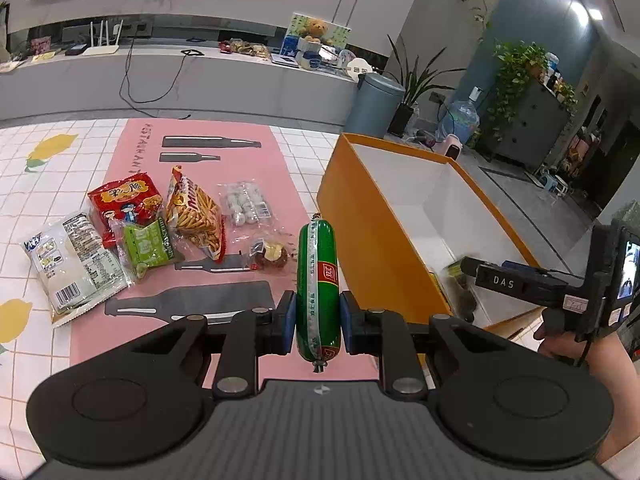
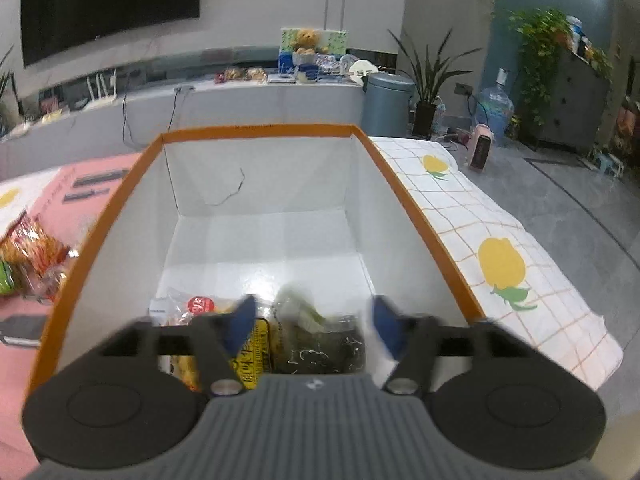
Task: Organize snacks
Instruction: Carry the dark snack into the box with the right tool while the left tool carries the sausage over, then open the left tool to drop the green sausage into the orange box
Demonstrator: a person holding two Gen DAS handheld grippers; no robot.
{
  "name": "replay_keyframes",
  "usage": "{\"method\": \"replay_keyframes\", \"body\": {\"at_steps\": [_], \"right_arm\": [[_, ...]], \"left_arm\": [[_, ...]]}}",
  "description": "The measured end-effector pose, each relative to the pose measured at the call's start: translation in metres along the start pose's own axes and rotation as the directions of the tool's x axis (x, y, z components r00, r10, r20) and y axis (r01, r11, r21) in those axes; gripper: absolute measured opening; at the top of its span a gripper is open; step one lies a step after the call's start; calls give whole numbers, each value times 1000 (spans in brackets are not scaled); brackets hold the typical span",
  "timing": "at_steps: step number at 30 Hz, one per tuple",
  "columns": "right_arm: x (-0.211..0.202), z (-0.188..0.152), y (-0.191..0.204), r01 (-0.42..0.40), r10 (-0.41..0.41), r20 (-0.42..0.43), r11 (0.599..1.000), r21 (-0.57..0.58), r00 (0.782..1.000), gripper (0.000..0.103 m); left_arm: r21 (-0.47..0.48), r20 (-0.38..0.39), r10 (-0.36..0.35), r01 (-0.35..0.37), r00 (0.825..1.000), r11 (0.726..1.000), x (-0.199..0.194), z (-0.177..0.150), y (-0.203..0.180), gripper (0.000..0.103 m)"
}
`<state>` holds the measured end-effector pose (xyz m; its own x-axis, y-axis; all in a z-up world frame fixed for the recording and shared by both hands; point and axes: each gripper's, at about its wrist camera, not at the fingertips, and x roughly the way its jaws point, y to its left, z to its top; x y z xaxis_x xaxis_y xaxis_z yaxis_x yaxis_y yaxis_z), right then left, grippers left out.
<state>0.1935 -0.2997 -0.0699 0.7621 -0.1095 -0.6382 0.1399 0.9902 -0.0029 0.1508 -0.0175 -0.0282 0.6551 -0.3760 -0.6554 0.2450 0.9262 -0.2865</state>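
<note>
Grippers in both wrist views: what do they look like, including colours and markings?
Both are black, with two round discs, a ribbed grey centre plate, silver pivot bolts and blue pads. The right gripper, seen side-on, bears a "DAS" label, small stickers and a screen.

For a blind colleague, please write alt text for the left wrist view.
The left gripper holds a green sausage upright above a pink mat. Left of it lie snack packets; right of it stands an open orange box, into which the right gripper reaches.

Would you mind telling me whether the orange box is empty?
Not empty: the orange box holds several snack packets at its near end.
</note>
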Motion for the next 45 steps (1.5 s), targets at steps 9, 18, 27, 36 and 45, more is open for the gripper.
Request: {"method": "replay_keyframes", "body": {"at_steps": [9,18,27,36,45], "right_arm": [[-29,9,-18,-45,29,136,992,118,990,72],[-61,14,-70,-48,-18,250,966,255,968,72],[-73,10,-106,-29,-73,278,938,344,958,72],[-74,4,-123,-71,-52,271,902,425,961,72],[-76,4,-122,-103,-24,284,899,426,958,72]], "left_arm": [[84,20,-21,19,1000,996,-8,1,-50,25],[222,-33,-105,110,994,969,38,18,-137,25],[248,-130,-111,141,985,958,111,29,-183,25],[108,-262,-88,120,961,987,169,39,-177,25],[113,-211,-107,133,972,985,166,36,-184,90]]}}
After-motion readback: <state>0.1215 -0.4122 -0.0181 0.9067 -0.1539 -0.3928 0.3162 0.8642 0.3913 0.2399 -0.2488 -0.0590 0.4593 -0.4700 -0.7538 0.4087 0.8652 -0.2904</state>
